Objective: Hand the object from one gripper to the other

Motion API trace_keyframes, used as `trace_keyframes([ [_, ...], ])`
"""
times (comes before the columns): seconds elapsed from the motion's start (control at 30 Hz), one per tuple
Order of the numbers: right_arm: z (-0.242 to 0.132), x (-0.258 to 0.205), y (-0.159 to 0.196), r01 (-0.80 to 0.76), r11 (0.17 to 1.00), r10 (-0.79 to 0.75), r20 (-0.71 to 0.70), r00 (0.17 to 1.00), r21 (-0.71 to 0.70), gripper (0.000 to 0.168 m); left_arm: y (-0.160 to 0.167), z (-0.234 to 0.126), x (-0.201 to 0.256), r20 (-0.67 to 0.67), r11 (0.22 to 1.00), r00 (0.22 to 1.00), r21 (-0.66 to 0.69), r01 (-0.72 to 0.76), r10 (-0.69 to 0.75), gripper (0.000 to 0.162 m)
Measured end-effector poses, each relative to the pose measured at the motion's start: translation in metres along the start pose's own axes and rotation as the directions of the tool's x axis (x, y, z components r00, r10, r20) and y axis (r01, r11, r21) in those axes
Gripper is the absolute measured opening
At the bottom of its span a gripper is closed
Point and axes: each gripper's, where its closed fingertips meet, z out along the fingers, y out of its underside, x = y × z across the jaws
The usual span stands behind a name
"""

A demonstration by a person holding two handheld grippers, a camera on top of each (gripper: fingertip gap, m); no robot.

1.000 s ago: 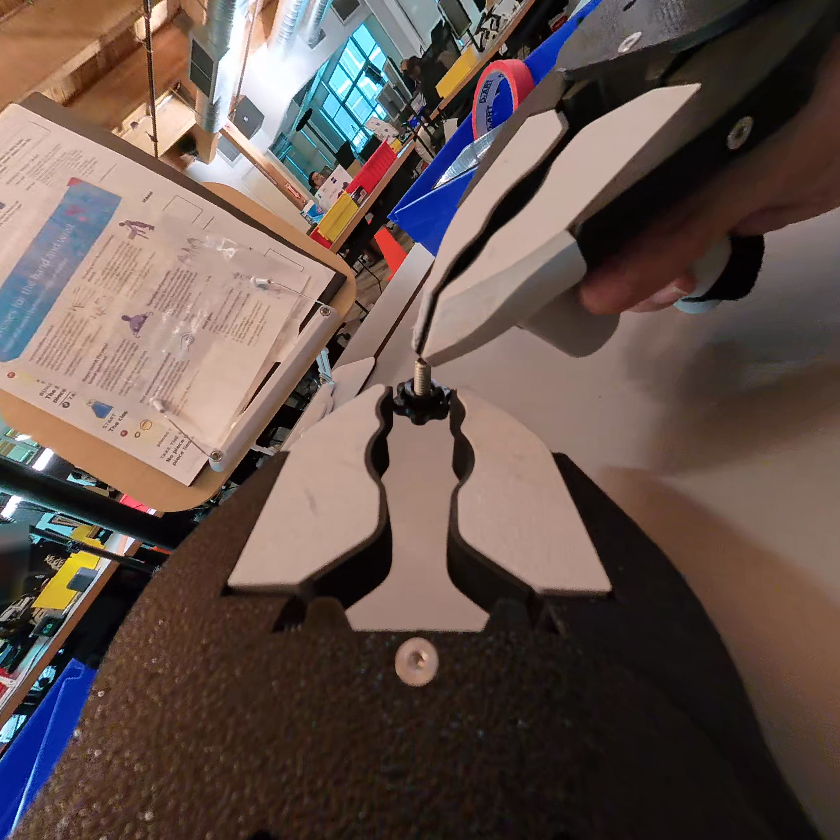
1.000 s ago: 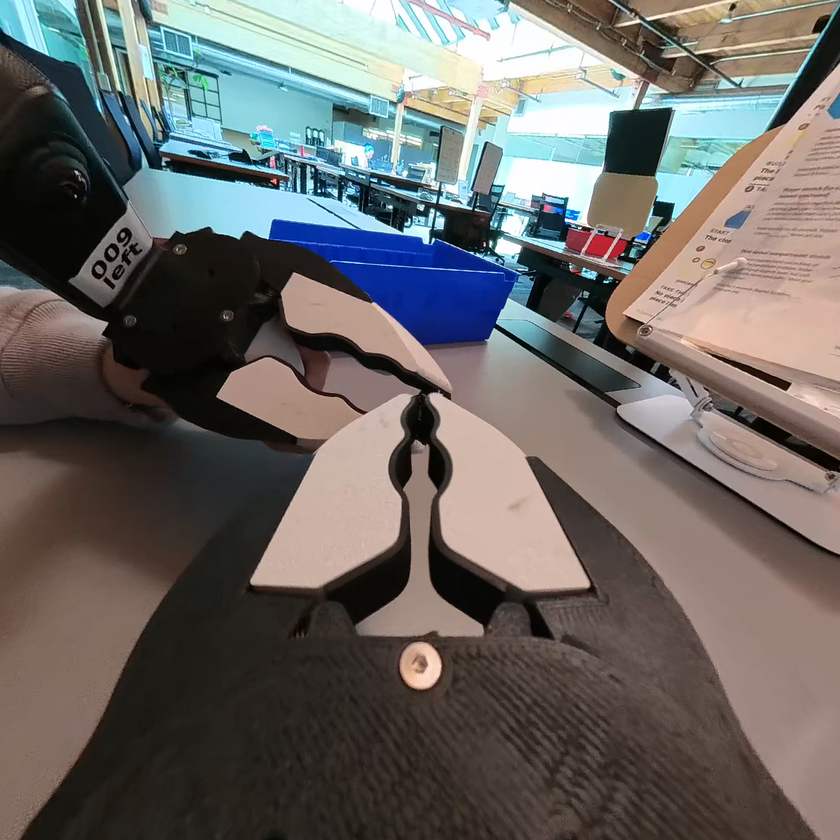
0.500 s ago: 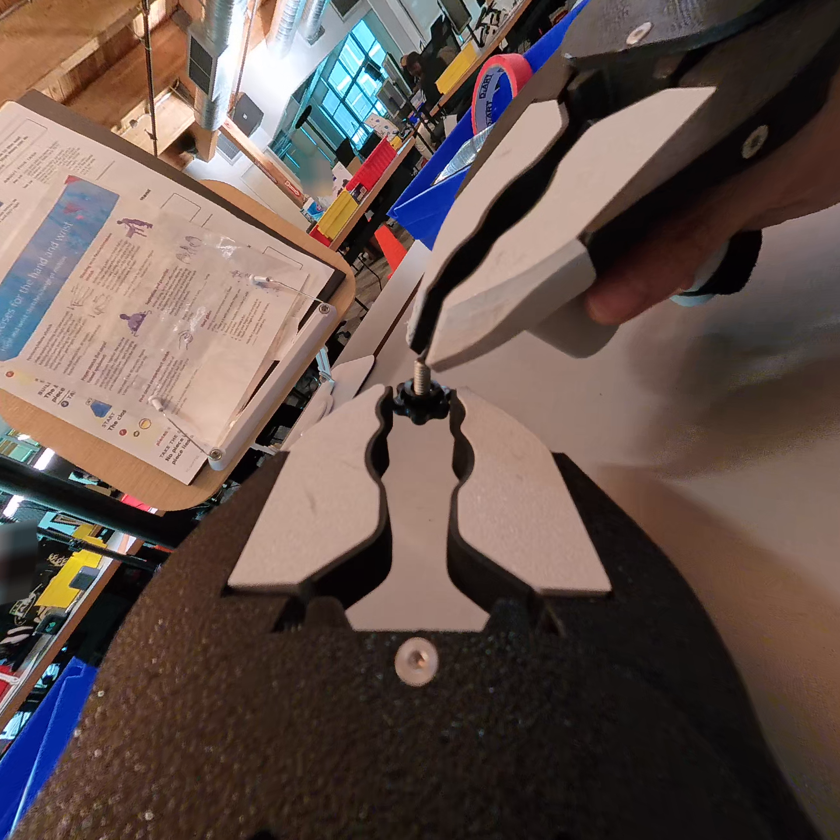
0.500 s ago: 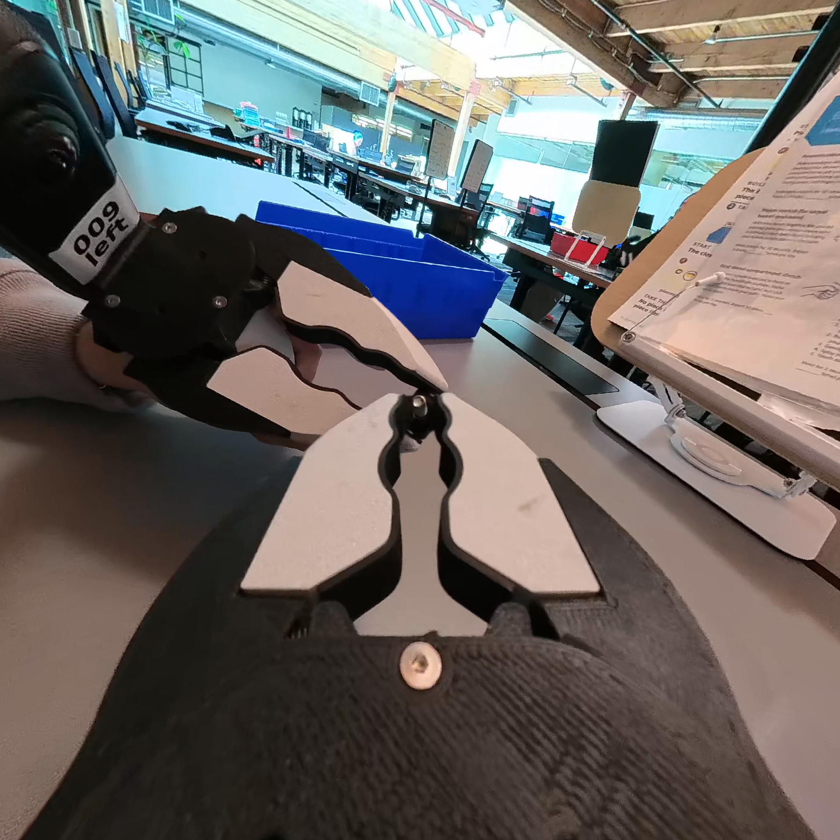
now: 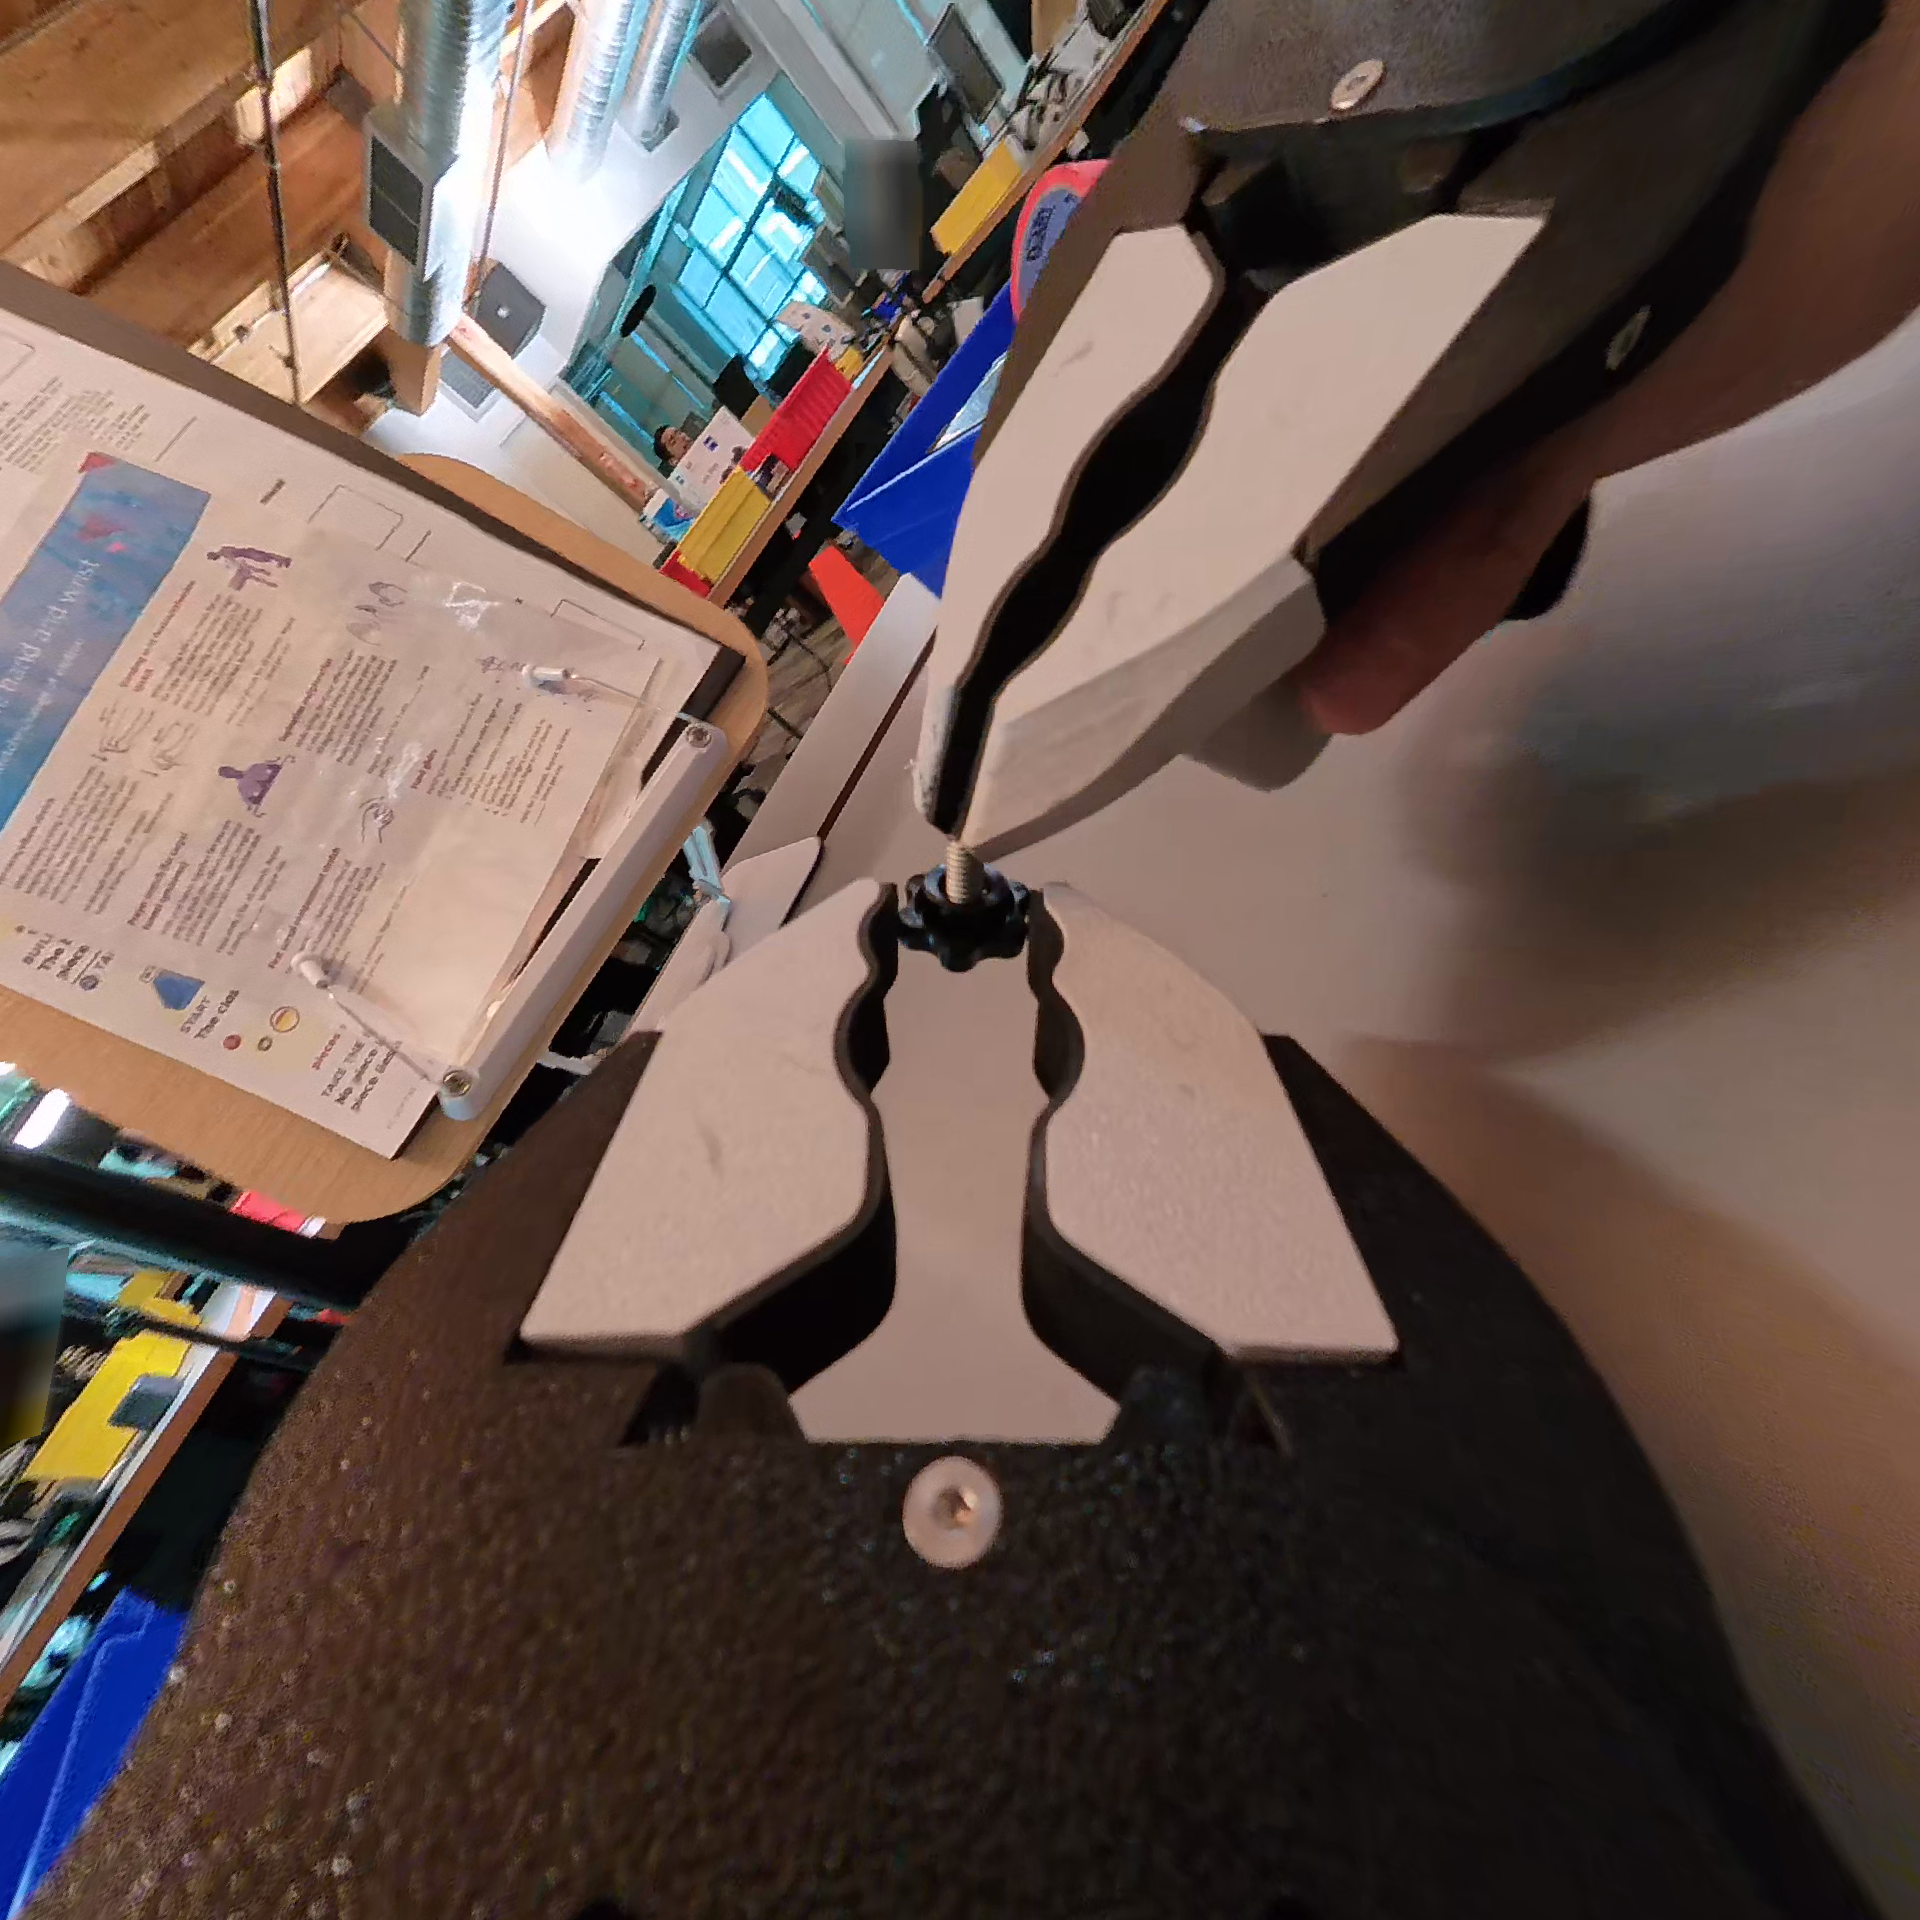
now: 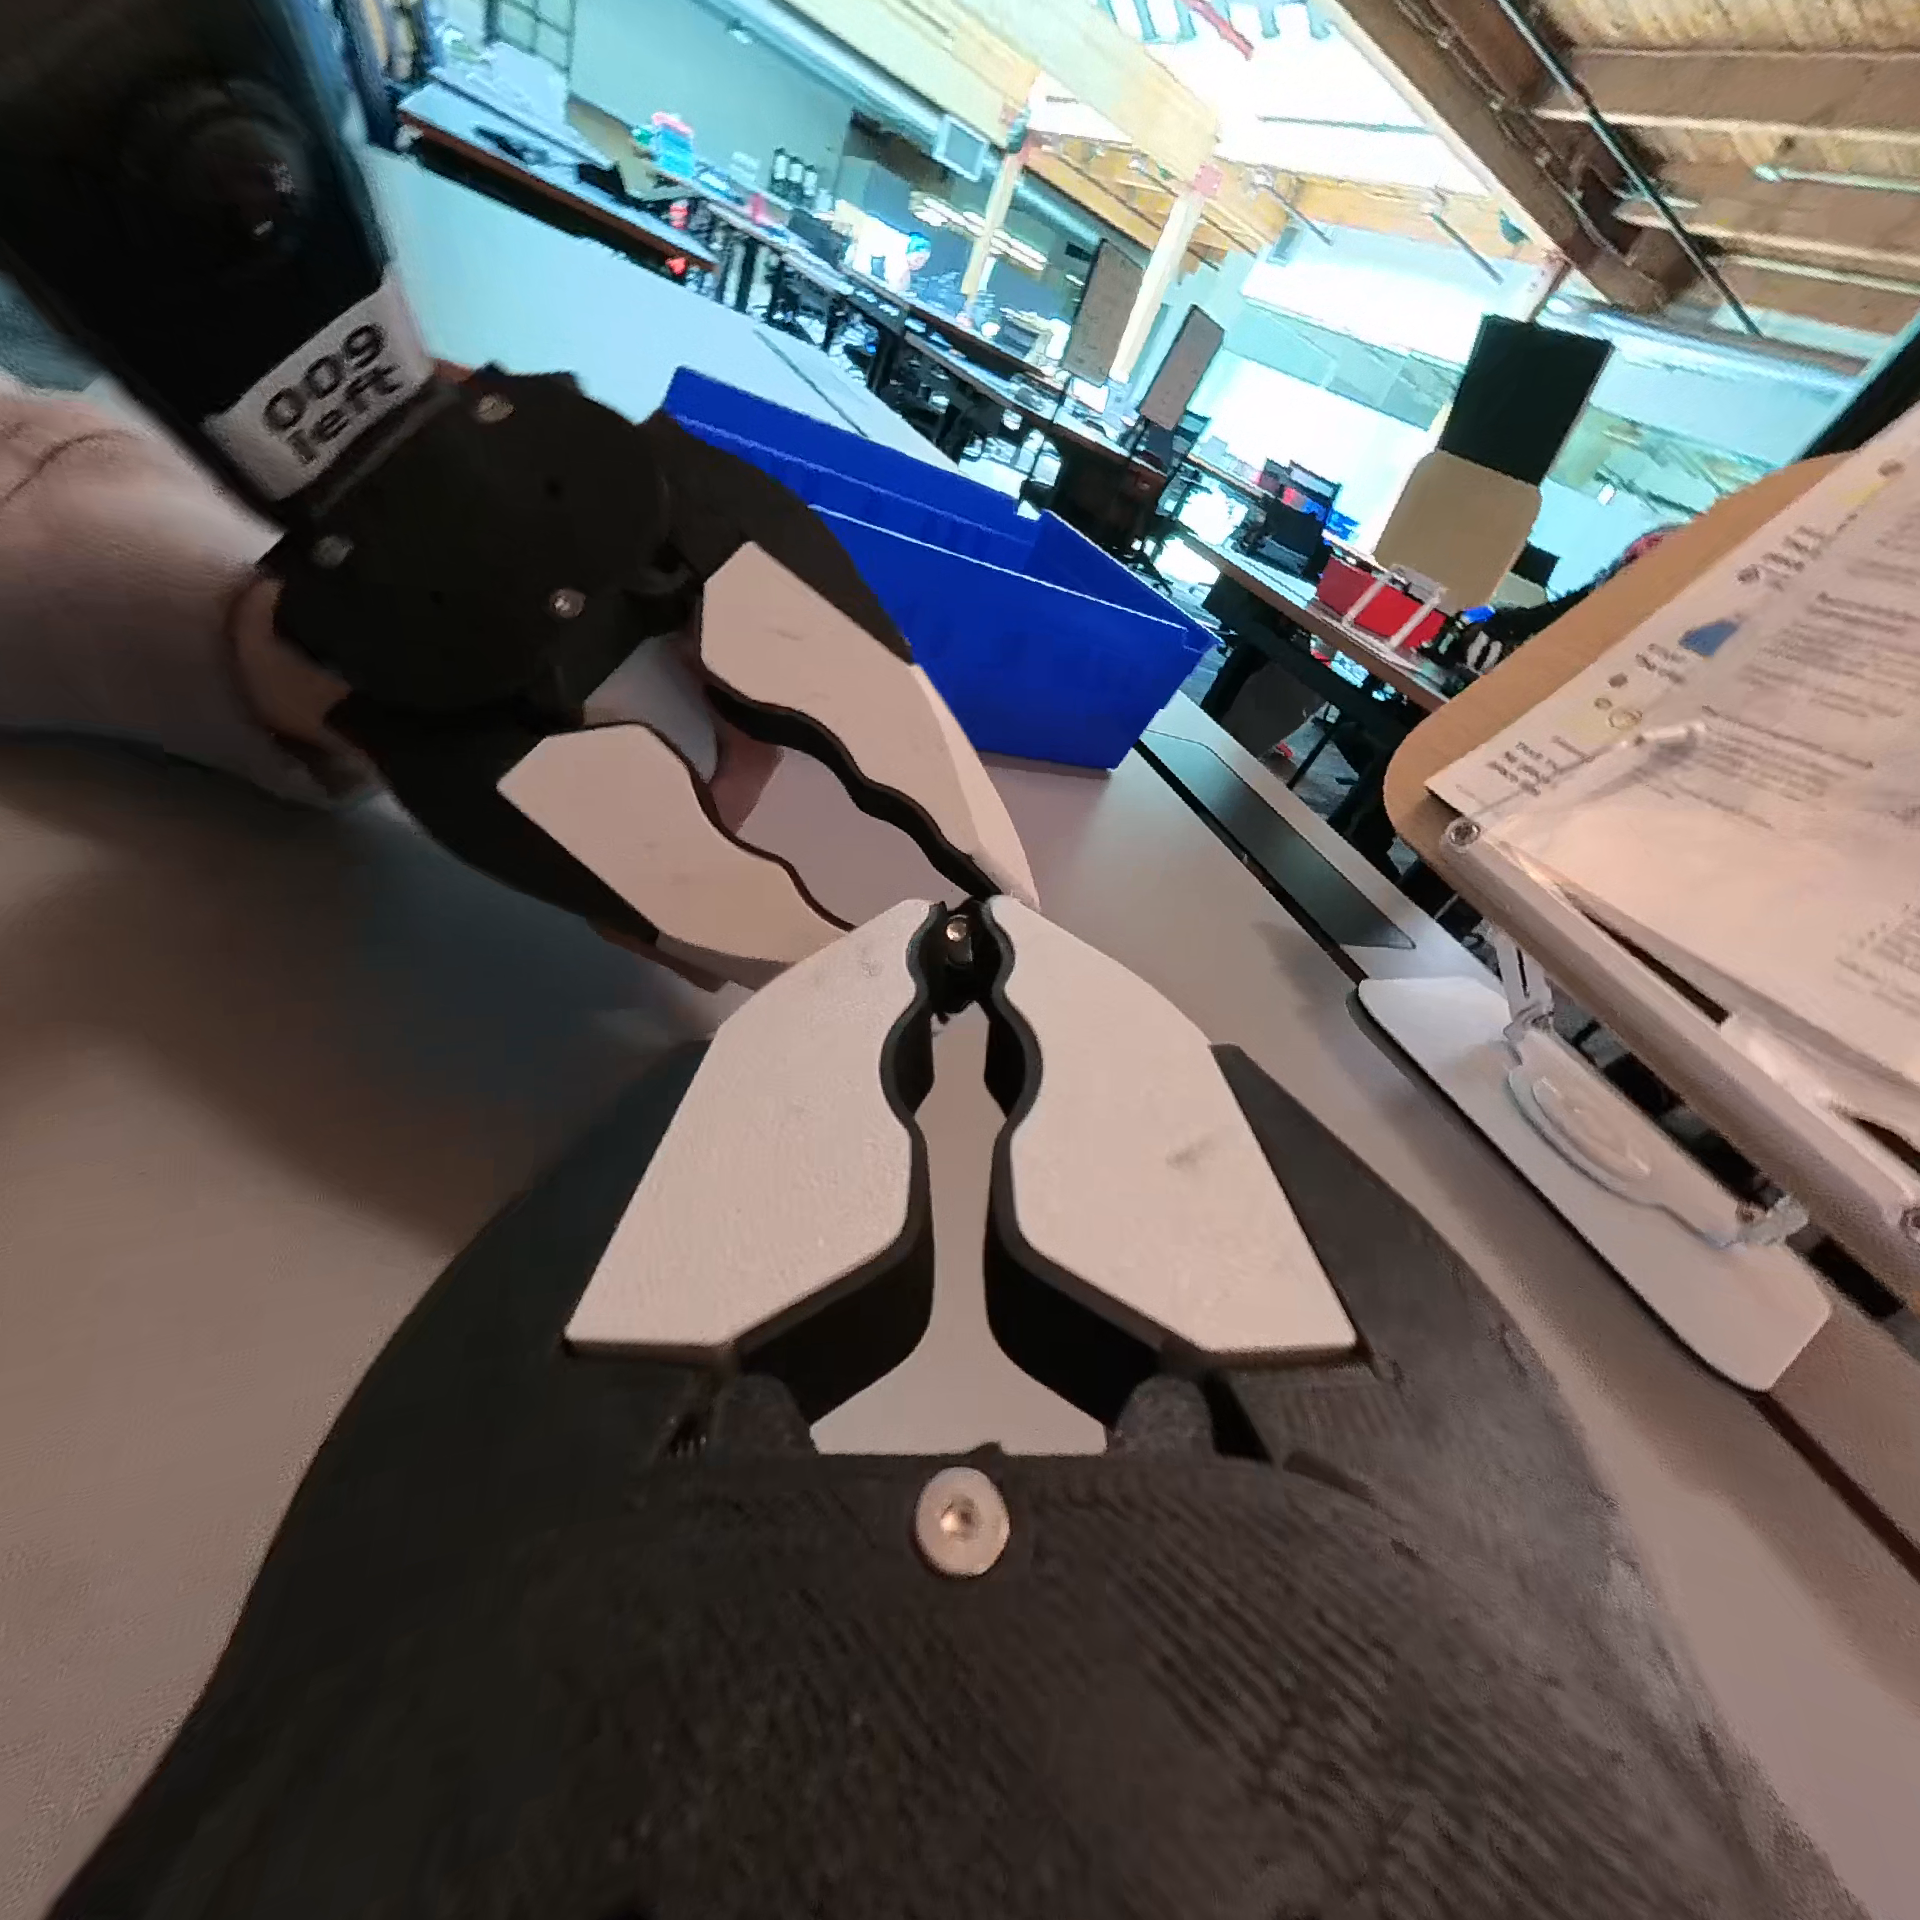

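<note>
A small screw with a black lobed knob (image 5: 961,925) and a silver threaded stud (image 5: 953,860) is held above the grey table. My left gripper (image 5: 961,906) is shut on the knob. My right gripper (image 5: 948,816) comes in from above with its tips at the end of the stud. In the right wrist view my right gripper (image 6: 958,920) has a narrow gap between its jaws, with the stud end (image 6: 961,932) showing inside it. The left gripper's fingers (image 6: 862,727) reach in from the left behind those tips.
A blue bin (image 6: 997,623) stands on the table behind the grippers. A wooden document stand with a printed sheet (image 5: 312,779) is close by, and its white base (image 6: 1610,1195) is on the table (image 5: 1558,935). A roll of red tape (image 5: 1044,218) is farther back. The grippers are tip to tip, or close to it.
The gap between my right gripper's jaws has widened a little around the stud, and that gripper has tilted. My left gripper has kept its hold on the knob.
</note>
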Motion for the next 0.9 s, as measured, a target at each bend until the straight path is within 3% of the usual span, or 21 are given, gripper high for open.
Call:
trace_keyframes([
  [0.1,-0.008,-0.007,0.001,0.139,0.990,-0.138,0.072,0.988,-0.011,0.004,-0.005,-0.004,0.012,-0.122,0.998,0.992,0.056,0.033,-0.026,0.026],
  [0.23,-0.017,-0.027,0.009,0.347,0.938,-0.339,0.200,0.919,-0.001,0.004,-0.003,-0.008,0.028,-0.268,0.996,0.962,0.070,0.062,-0.041,0.044],
  [0.37,-0.019,-0.045,0.007,0.320,0.946,-0.318,0.295,0.901,0.044,0.004,-0.001,-0.011,0.047,-0.365,0.997,0.931,0.067,0.022,0.004,0.044],
  [0.47,-0.020,-0.051,-0.001,0.276,0.957,-0.290,0.317,0.903,0.088,0.004,0.001,-0.011,0.055,-0.395,0.998,0.918,0.060,-0.009,0.032,0.026],
  [0.63,-0.014,-0.037,-0.002,0.260,0.962,-0.270,0.197,0.942,0.077,0.005,0.004,-0.005,0.040,-0.309,1.000,0.951,0.020,0.009,-0.002,0.021],
  [0.7,-0.011,-0.027,0.000,0.224,0.974,-0.228,0.138,0.964,0.043,0.016,0.006,-0.002,0.028,-0.232,0.999,0.972,-0.001,0.040,-0.039,0.021],
  [0.77,-0.006,-0.018,0.001,0.122,0.992,-0.123,0.087,0.989,0.023,0.024,0.009,0.000,0.012,-0.129,0.999,0.991,-0.028,0.043,-0.046,0.021],
  [0.9,0.003,-0.008,-0.006,-0.146,0.988,0.144,0.028,0.989,0.054,0.031,0.015,-0.002,-0.016,0.089,0.990,0.991,-0.110,-0.088,0.098,0.021],
])
